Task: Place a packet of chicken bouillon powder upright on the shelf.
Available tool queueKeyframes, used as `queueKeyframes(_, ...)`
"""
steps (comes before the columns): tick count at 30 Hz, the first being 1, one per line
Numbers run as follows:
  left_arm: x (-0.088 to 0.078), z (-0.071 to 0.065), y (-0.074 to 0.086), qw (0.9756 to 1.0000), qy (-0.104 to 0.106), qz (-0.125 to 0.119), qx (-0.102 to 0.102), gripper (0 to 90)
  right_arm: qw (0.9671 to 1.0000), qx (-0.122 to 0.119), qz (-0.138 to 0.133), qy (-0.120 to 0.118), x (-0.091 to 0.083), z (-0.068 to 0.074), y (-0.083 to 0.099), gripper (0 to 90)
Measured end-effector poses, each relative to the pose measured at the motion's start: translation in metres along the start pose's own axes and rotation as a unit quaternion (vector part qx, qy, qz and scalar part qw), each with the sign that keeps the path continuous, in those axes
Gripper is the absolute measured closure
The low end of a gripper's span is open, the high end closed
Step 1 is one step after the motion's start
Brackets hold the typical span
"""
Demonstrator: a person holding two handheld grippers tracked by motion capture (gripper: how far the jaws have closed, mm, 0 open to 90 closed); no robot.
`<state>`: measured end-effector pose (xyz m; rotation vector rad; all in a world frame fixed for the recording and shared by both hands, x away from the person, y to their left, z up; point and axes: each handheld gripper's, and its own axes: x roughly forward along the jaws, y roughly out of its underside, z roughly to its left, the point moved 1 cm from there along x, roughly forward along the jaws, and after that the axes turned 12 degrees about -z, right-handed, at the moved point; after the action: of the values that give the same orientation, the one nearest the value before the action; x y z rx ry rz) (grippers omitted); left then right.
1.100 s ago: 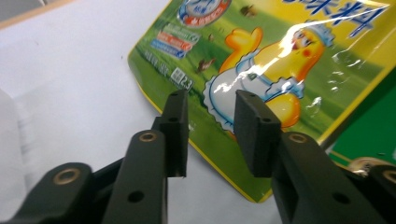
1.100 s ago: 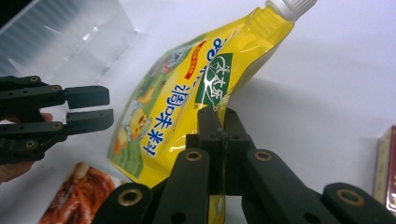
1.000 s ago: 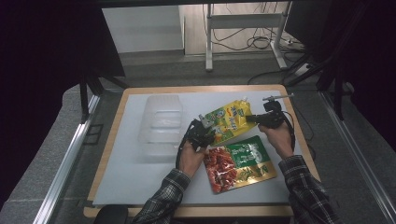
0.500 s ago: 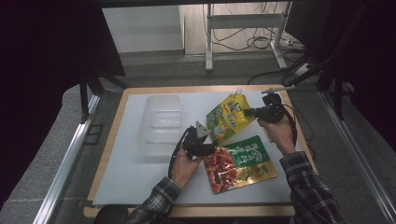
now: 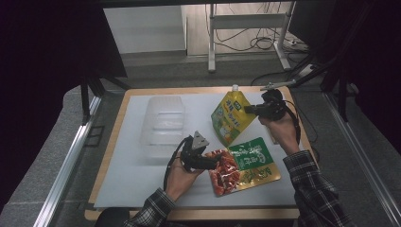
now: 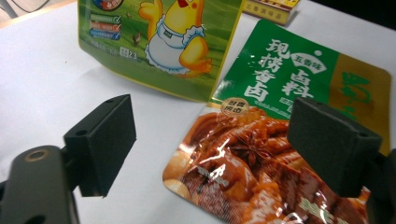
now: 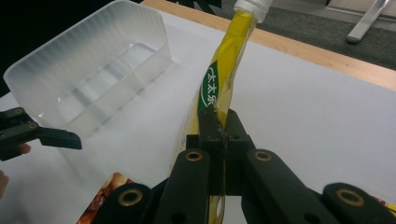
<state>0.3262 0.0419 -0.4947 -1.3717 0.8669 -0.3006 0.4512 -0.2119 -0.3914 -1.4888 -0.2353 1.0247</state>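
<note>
Right gripper [image 5: 249, 109] clamps the yellow pouch [image 5: 230, 118], holding it upright above the table [image 5: 142, 189]. Left gripper [image 5: 215, 163], jaws just opening, empty, hovers by the green packet [image 5: 243, 165].

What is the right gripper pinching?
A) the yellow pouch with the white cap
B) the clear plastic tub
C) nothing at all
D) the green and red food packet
A: the right gripper has its jaws shut on the edge of the yellow pouch, holding it upright off the table.
</note>
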Motion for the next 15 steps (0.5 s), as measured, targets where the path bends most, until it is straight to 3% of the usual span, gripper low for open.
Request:
queueKeyframes(6, -0.015, 0.003, 0.007, 0.9995, 0.016, -0.006, -0.025, 9.9, 0.9993, -0.036, 0.011, 0.007, 0.001, 0.012, -0.015, 89.2)
queueKeyframes(15, -0.037, -0.001, 0.013, 0.9999, 0.010, -0.011, -0.008, 4.5, 0.9973, -0.071, 0.012, 0.011, 0.003, 0.017, -0.023, 89.2)
